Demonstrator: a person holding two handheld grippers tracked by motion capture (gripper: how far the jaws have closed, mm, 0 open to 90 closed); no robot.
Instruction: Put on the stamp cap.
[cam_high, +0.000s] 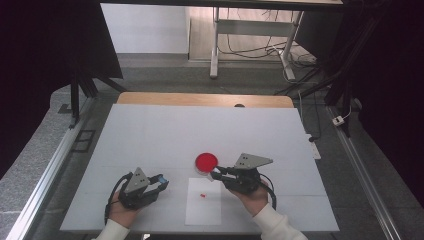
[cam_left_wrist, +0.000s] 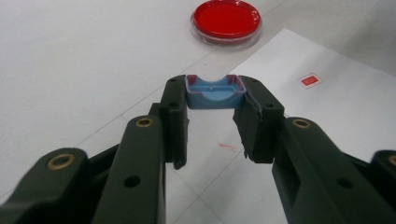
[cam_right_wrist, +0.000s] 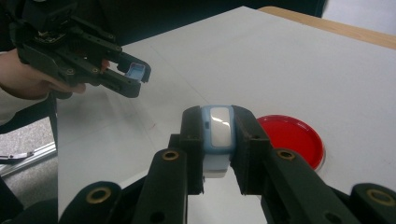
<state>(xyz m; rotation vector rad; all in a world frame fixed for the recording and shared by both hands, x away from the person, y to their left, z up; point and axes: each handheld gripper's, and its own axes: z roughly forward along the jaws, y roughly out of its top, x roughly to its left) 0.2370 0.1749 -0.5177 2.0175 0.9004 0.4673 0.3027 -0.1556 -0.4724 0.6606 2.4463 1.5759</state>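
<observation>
1. In the high view, the left gripper (cam_high: 161, 181) sits at the near left of the white table (cam_high: 150, 135), held in the person's left hand (cam_high: 122, 210), with a small blue cap (cam_high: 161, 178) at its tips. The right gripper (cam_high: 216, 175) is near the middle, its tips just beside the near right rim of a red dish (cam_high: 206, 162). A white sheet (cam_high: 204, 207) lies near, between the two grippers, with a small red mark (cam_high: 202, 195) on it.

2. In the left gripper view, the jaws stand moderately apart and pinch the blue cap (cam_left_wrist: 215, 91) at their tips, its hollow side facing the camera. The red dish (cam_left_wrist: 227, 21) lies far, and the white sheet (cam_left_wrist: 327, 121) with its red mark (cam_left_wrist: 310, 80) spreads to the right.

3. In the right gripper view, the jaws are narrow and clamp a light blue and white case (cam_right_wrist: 217, 137) upright between them. The red dish (cam_right_wrist: 294, 137) lies just right of the jaws. The left gripper (cam_right_wrist: 135, 74) shows far left, holding the blue cap (cam_right_wrist: 136, 71).
</observation>
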